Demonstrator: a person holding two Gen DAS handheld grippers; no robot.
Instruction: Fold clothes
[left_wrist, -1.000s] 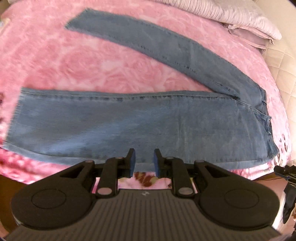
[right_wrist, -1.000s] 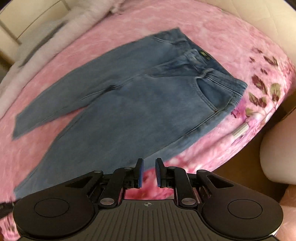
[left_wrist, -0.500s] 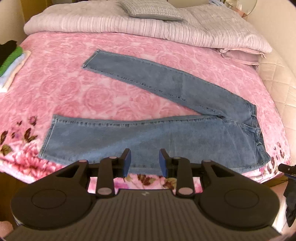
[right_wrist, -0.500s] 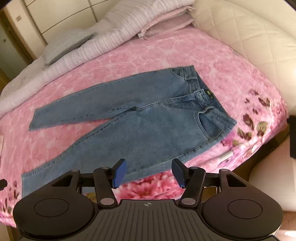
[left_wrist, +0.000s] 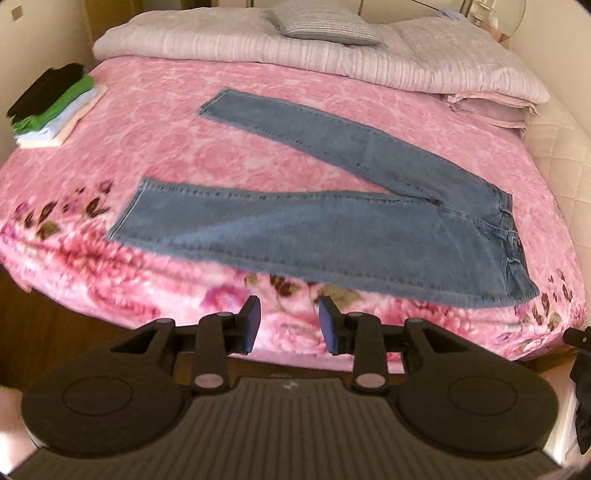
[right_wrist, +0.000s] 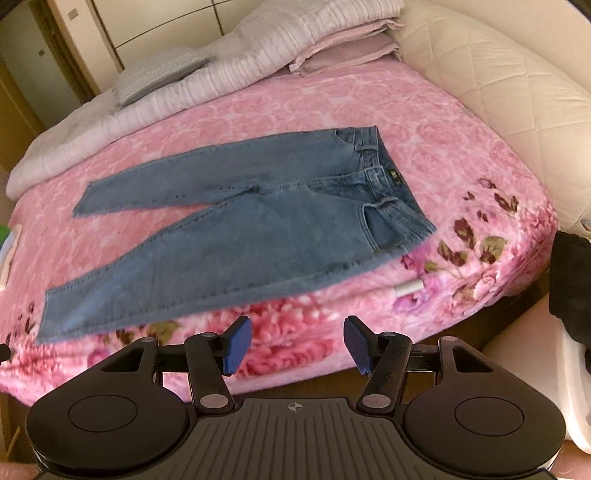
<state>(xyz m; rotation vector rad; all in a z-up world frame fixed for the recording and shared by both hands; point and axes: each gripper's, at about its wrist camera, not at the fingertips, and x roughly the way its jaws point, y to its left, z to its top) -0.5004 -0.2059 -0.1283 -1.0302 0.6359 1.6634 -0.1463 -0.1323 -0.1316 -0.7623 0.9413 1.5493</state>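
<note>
A pair of blue jeans (left_wrist: 314, 236) lies flat on the pink flowered blanket (left_wrist: 166, 140), legs spread in a V, waistband to the right. In the right wrist view the jeans (right_wrist: 258, 236) show their waistband and pocket at the right end. My left gripper (left_wrist: 290, 321) hovers above the bed's near edge, short of the lower leg; its jaws are opening and nothing is between them. My right gripper (right_wrist: 297, 343) also hangs over the near edge, open wide and empty.
A stack of folded clothes (left_wrist: 55, 107) sits at the blanket's far left corner. A folded pale quilt (left_wrist: 406, 62) with a grey pillow (left_wrist: 325, 22) runs along the back. A padded white headboard (right_wrist: 498, 92) stands at the right; a dark garment (right_wrist: 572, 280) lies beside the bed.
Both grippers have pulled up and back from the jeans, so the whole bed is now in sight. Both jaws have widened, the right far more than the left.
</note>
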